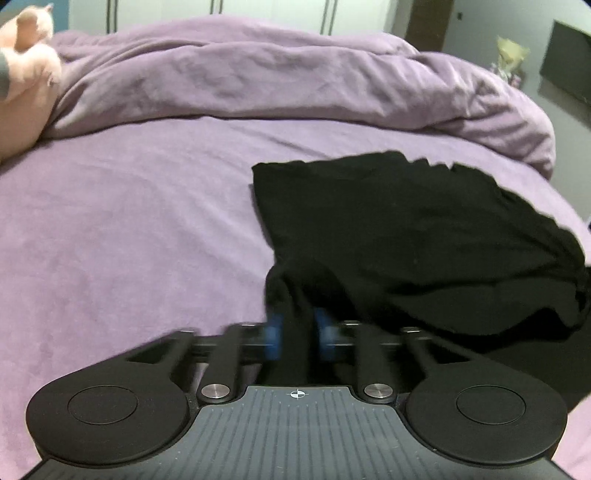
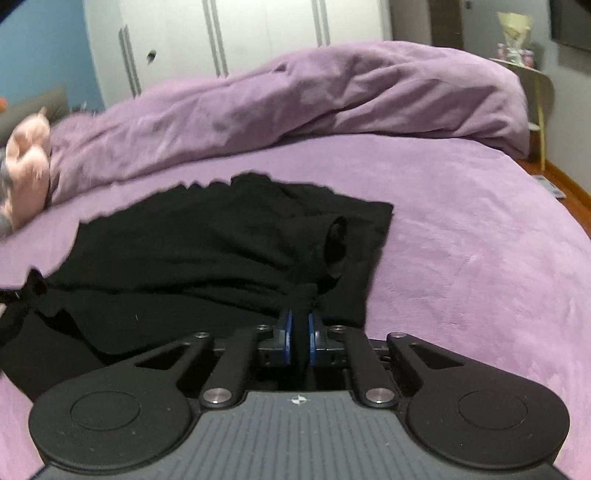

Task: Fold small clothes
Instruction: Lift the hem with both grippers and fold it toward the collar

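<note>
A black garment lies on the purple bed sheet. My left gripper is shut on its near left corner, with black cloth bunched between the blue pads. In the right wrist view the same black garment spreads to the left, and my right gripper is shut on its near right corner. A fold of cloth is raised just past the right fingers. The garment's near edge hangs between the two grippers.
A rumpled purple duvet is heaped along the far side of the bed. A pink plush toy lies at the far left, also in the right wrist view. White wardrobe doors stand behind. The bed edge and floor are to the right.
</note>
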Motion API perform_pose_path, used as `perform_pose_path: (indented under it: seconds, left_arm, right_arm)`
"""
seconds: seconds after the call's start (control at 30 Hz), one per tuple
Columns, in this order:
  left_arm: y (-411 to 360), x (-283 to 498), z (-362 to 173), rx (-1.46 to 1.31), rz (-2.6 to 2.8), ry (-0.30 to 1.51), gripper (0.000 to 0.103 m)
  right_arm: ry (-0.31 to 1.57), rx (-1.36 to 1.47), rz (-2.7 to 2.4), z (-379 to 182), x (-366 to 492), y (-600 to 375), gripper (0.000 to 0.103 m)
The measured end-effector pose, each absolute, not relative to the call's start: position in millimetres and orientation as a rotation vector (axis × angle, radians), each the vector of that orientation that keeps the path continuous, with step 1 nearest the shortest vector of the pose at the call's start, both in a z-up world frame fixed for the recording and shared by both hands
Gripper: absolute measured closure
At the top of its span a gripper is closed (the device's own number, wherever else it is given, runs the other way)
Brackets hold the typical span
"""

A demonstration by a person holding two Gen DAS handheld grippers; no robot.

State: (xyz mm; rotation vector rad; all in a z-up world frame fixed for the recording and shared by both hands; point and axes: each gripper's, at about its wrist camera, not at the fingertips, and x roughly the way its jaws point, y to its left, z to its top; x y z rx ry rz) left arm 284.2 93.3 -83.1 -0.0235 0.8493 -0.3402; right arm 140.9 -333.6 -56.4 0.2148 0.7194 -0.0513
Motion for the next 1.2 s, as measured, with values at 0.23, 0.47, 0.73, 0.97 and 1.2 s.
perform_pose_path:
  seconds: [0.23, 0.47, 0.73, 0.97, 1.2]
  left_arm:
    - [111.9, 277.0, -68.2, -0.157, -0.34, 0.817, 0.097]
    - [110.9, 281.5, -25.1, -0.171, -0.368, 0.711, 0.097]
    - [80.1, 336.4, -53.1, -0.146, -0.311, 0.797, 0.096]
    - [69.9, 336.9, -87.6, -0.116, -0.299, 0.845, 0.077]
    - [71.2, 338.6, -66.6, -0.119, -0.294, 0.818, 0.097]
  right_arm:
    - [0.638, 0.354, -0.063, -40.0, 124.1, -350.1, 0.097]
    - [0.553, 0.408, -0.049, -13.3, 132.2, -357.7, 0.097]
    - [0.656, 0.369, -0.063, -36.0, 191.5, -358.7, 0.096]
    - [0.733, 0.276, -0.043, -61.2, 203.7, -350.1, 0.09]
    - [0.648, 0.187, -0.037, -37.8, 194.8, -337.6, 0.097]
